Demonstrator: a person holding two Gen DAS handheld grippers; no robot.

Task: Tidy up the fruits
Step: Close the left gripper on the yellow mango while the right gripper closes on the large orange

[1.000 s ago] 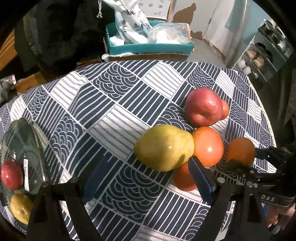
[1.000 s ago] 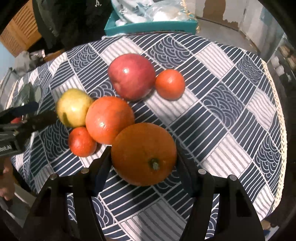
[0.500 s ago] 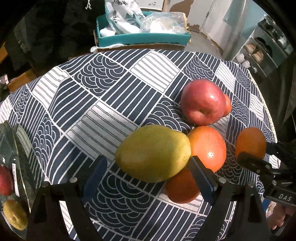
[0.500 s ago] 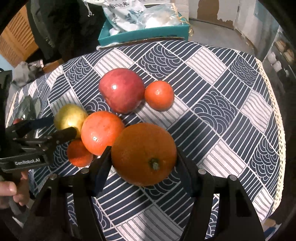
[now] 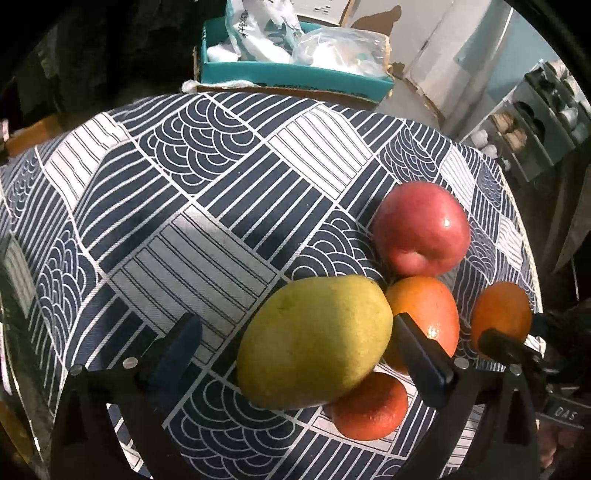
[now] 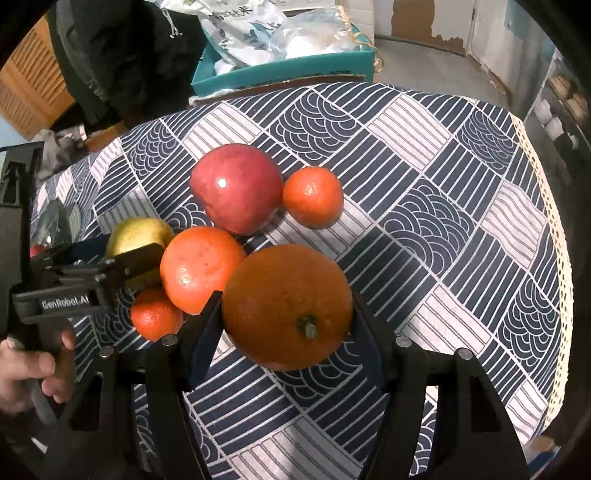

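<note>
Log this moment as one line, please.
left tongs: opening around yellow mango, no grip | right tongs: shut on large orange | red apple: on table

Small orange (image 5: 369, 406) — half hidden behind pear (image 5: 314, 343).

In the right wrist view, at nine o'clock, the black body of the left hand-held gripper (image 6: 122, 254) bears white lettering "GenRobot.AI". In the left wrist view, at four o'clock, the right hand-held gripper (image 5: 517, 332) shows "DAS". Print on the plastic bags (image 6: 255, 33) cannot be read.
</note>
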